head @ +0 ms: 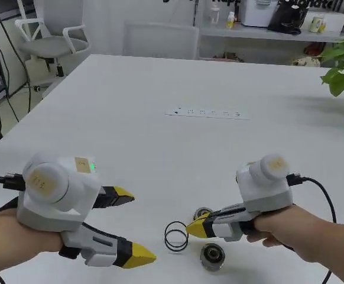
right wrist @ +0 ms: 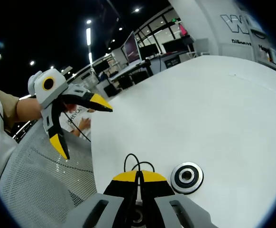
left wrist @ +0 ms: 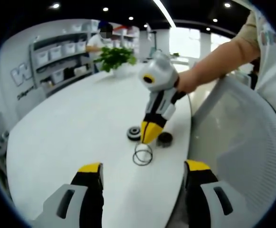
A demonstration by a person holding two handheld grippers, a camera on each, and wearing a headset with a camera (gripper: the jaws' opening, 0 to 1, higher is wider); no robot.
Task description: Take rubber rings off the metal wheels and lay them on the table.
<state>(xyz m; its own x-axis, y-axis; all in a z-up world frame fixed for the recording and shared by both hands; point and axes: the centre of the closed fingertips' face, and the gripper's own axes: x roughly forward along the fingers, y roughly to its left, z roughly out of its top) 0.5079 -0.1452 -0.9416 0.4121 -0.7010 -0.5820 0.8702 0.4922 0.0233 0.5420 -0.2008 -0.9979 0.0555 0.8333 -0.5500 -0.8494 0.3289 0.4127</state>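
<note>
Two thin black rubber rings (head: 176, 235) (left wrist: 142, 154) lie overlapping on the white table (head: 178, 154). My right gripper (head: 193, 228) (right wrist: 139, 176) is shut, its yellow tips pinching the near edge of a ring (right wrist: 137, 164). One metal wheel (head: 212, 255) (left wrist: 165, 138) sits just under that gripper. A second wheel (head: 203, 213) (left wrist: 134, 134) (right wrist: 186, 176) stands beside its jaws. My left gripper (head: 132, 225) (left wrist: 143, 167) (right wrist: 86, 130) hovers open, a short way from the rings, with nothing between its jaws.
A white power strip (head: 204, 112) lies mid-table. A green plant (head: 343, 68) stands at the far right edge and an office chair (head: 48, 41) at the far left. A mesh chair back (left wrist: 237, 123) sits close to the table's near edge.
</note>
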